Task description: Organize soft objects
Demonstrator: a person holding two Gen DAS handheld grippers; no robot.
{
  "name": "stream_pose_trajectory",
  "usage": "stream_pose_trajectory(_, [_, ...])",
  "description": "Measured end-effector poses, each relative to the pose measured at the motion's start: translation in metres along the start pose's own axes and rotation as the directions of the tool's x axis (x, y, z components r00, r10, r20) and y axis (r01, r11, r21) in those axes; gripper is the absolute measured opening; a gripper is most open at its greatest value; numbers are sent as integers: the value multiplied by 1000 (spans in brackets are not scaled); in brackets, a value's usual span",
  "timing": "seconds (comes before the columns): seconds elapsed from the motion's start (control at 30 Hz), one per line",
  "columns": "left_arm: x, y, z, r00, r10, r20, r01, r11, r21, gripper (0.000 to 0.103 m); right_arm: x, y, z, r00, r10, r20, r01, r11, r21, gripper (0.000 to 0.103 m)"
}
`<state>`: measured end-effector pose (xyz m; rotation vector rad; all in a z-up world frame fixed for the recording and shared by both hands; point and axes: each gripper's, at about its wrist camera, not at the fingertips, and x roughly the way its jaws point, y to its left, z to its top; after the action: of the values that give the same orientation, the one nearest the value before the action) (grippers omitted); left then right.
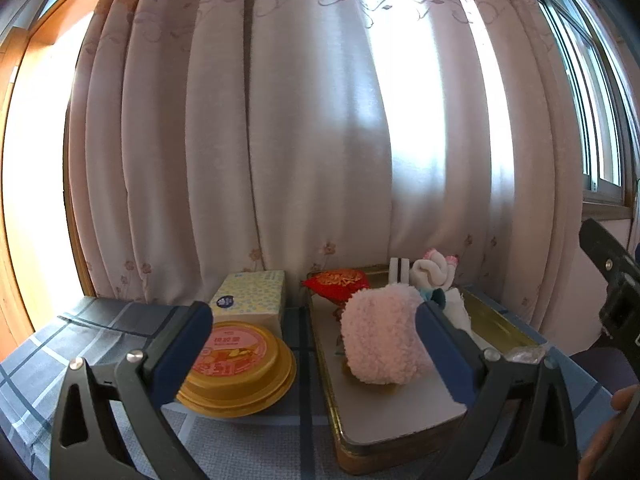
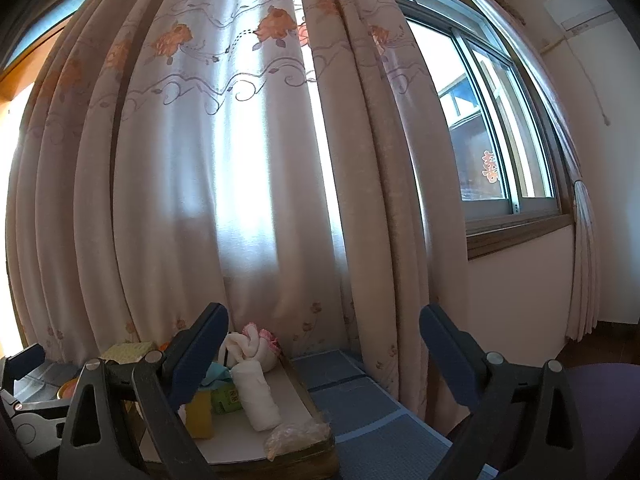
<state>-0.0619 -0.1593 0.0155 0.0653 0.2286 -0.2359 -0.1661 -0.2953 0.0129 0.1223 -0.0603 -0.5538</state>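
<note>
A gold metal tray (image 1: 400, 436) sits on the blue checked table. In it stand a fluffy pink soft object (image 1: 382, 336), a red embroidered pouch (image 1: 340, 282), a rolled white towel (image 2: 256, 398) and a white-and-pink folded cloth (image 1: 434, 272). My left gripper (image 1: 314, 344) is open and empty, its right finger next to the pink object. My right gripper (image 2: 324, 354) is open and empty, above the tray's right edge (image 2: 316, 412). A yellow sponge (image 2: 200, 414) and a green packet (image 2: 226, 398) also lie in the tray.
An orange-lidded gold bowl (image 1: 236, 364) and a yellow tissue box (image 1: 250, 296) stand left of the tray. A crumpled clear plastic bag (image 2: 294, 438) lies on the tray's near right corner. Curtains hang right behind the table; a window is at right.
</note>
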Motion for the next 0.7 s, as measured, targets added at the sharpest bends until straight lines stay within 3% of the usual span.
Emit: stream_pose_trajectory(0.7, [-1, 2, -1, 1000, -4, -1, 4, 1000, 13, 103, 1, -2, 0, 1000, 4, 3, -4, 1000, -4, 98])
